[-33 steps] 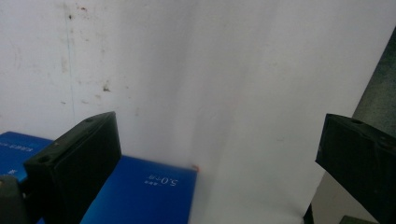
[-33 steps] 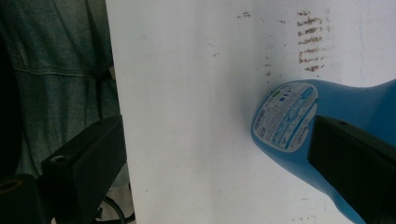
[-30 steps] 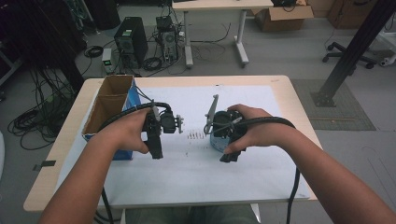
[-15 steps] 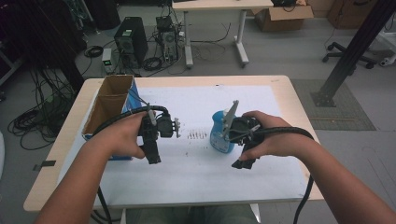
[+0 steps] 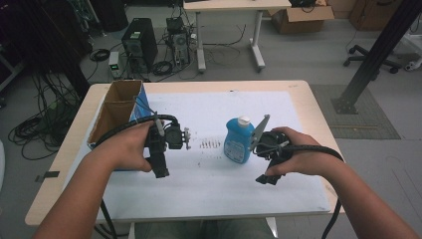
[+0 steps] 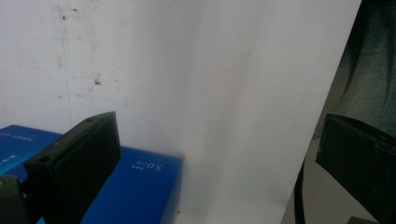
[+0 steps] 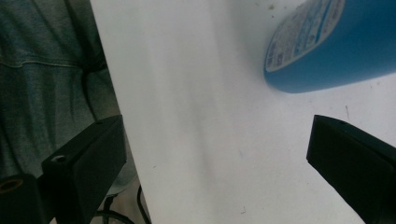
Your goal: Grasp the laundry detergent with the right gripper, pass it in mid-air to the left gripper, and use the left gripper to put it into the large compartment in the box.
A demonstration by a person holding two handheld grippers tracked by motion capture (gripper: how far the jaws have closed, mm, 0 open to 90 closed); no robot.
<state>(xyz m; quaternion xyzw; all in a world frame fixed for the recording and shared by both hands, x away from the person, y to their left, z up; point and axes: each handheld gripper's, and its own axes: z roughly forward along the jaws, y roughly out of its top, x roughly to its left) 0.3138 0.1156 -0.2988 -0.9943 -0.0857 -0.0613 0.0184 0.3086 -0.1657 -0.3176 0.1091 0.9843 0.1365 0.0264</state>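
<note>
Blue bottle [image 5: 238, 141] with white cap stands upright on the white sheet [image 5: 209, 174] covering the table [image 5: 308, 94], right of centre. Nothing grips it. In the right gripper view the bottle [image 7: 327, 42] shows at top right, its base on the sheet [image 7: 196, 116], well clear of both jaws.

Right gripper [image 5: 263, 178] sits just right of the bottle in the right hand [image 5: 291, 157], tilted, jaws pointing down toward the person's edge of the table. Its grey plate sticks up beside the bottle, close to it; can't tell if touching. In its own view the right gripper [image 7: 215, 163] has jaws spread wide, empty, only sheet between them and the person's clothing at left.

Left gripper [image 5: 160, 169] is held in the left hand [image 5: 127, 149], left of centre, just beside the cardboard box [image 5: 117, 107] with blue sides at the table's left edge. Jaws point down toward the near edge. In the left gripper view the left gripper [image 6: 215, 163] is wide apart, holding nothing; the box's blue side [image 6: 140, 186] lies behind the left jaw, sheet [image 6: 210, 93] above.

Small dark marks [image 5: 209, 145] on the sheet lie between the two grippers. Bottle and box are well apart.
</note>
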